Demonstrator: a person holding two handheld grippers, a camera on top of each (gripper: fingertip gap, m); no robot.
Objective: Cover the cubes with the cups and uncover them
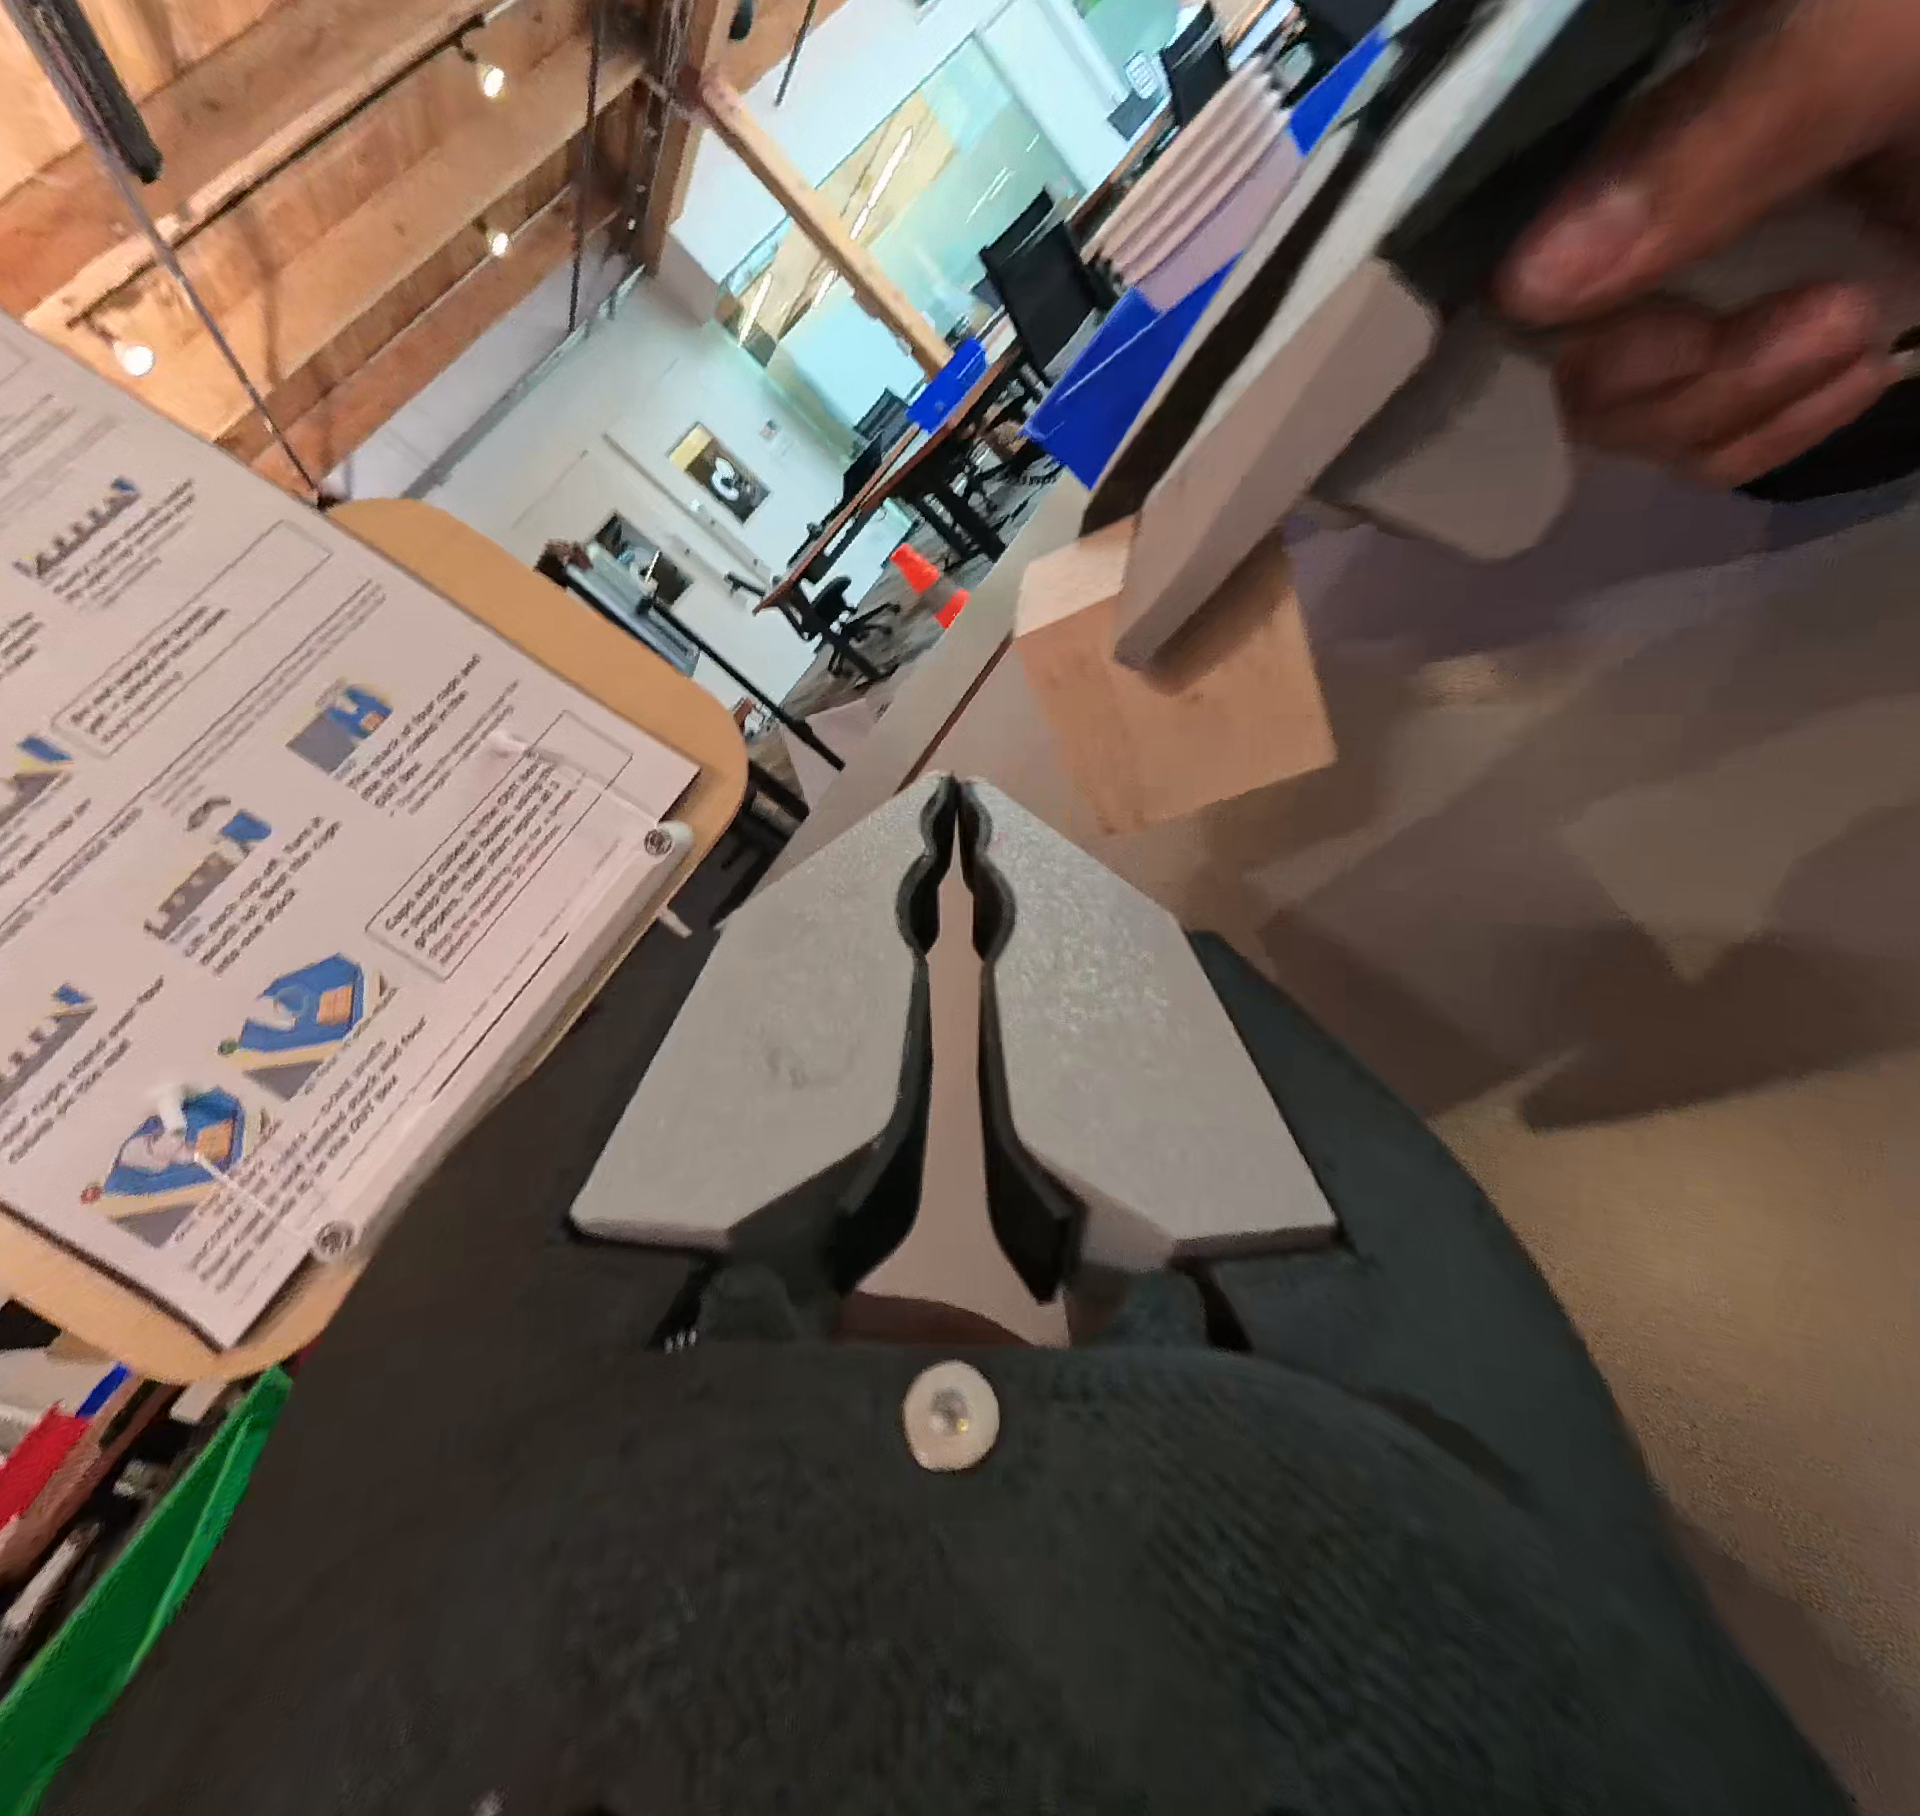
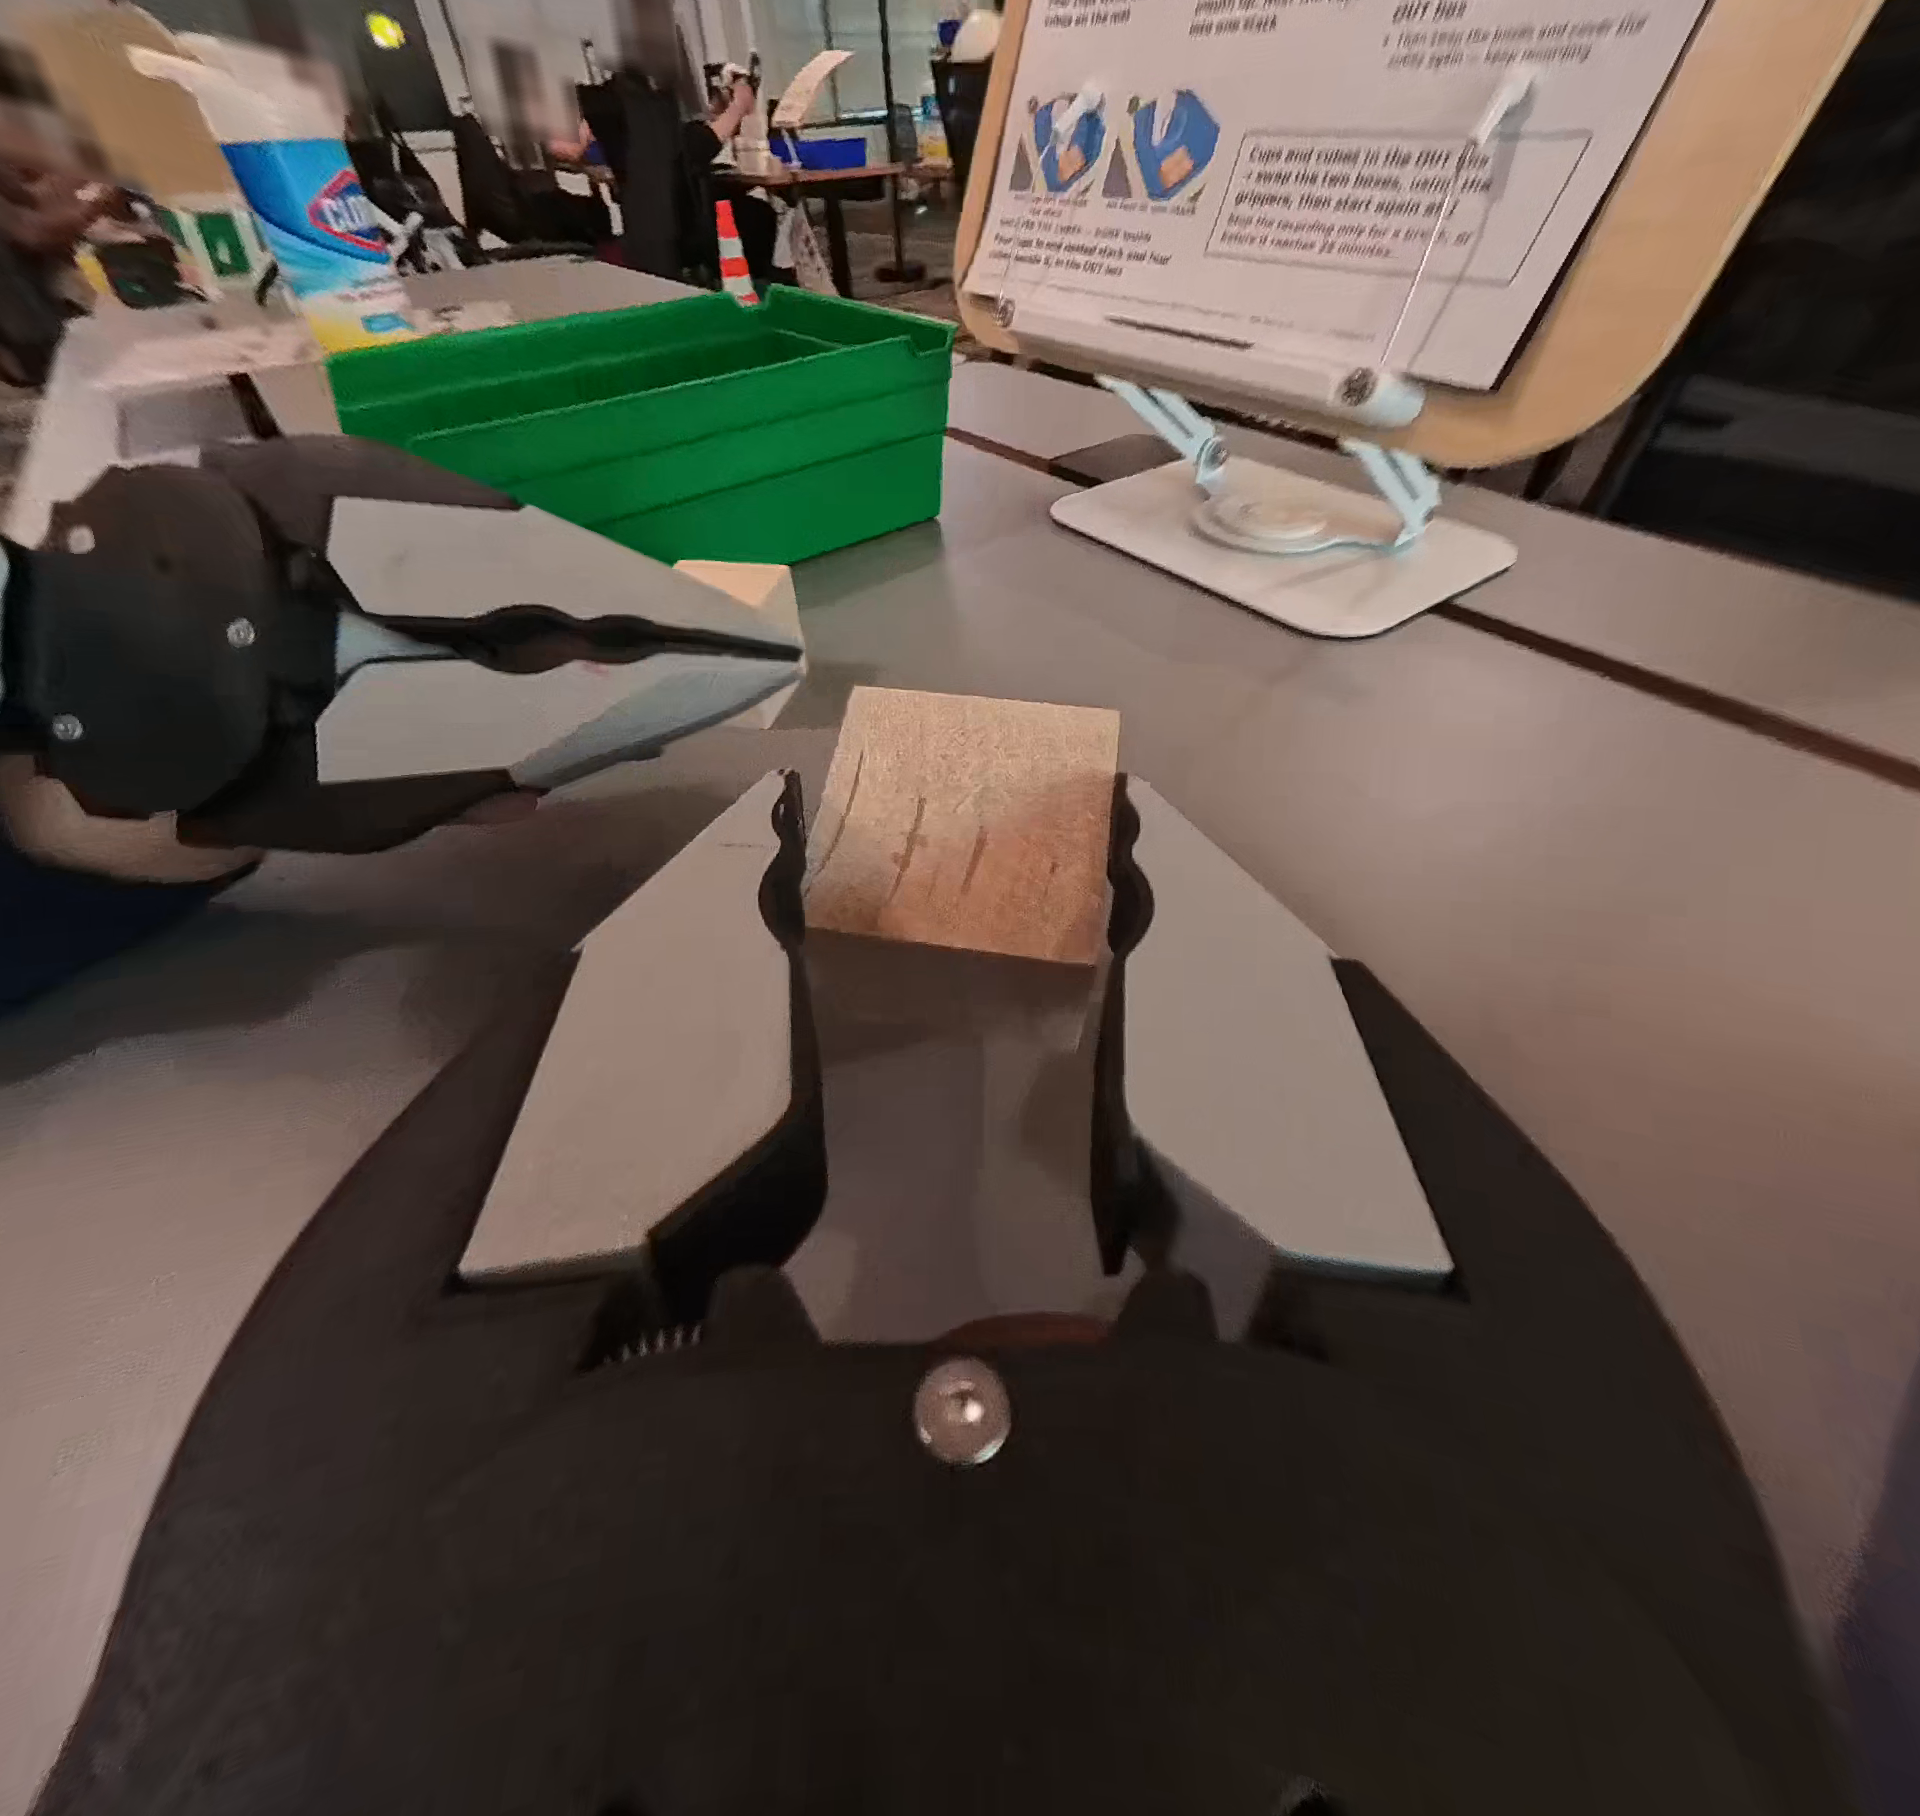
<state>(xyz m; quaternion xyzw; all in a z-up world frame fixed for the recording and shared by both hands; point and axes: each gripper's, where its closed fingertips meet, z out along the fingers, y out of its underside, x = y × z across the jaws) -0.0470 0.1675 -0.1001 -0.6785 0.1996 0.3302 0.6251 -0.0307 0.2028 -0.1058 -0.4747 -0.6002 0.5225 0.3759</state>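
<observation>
In the right wrist view, my right gripper [image 2: 961,810] is shut on a wooden cube [image 2: 966,821], with a pad against each side of it, low over the grey table [image 2: 1455,831]. The left wrist view shows the same cube [image 1: 1174,706] under a finger of the right gripper [image 1: 1143,644]. My left gripper [image 1: 956,790] is shut with nothing between its pads. It also shows in the right wrist view [image 2: 790,649], to the left of the held cube. A second wooden cube [image 2: 743,587] sits on the table just behind its tips.
A green bin [image 2: 665,436] stands behind the cubes. An instruction sheet on a wooden stand [image 2: 1288,540] is at the right rear, and shows in the left wrist view [image 1: 312,831]. A blue bin [image 1: 1122,384] with a pale stack of cups [image 1: 1195,208] lies beyond the right gripper. A wipes canister [image 2: 312,218] stands far left.
</observation>
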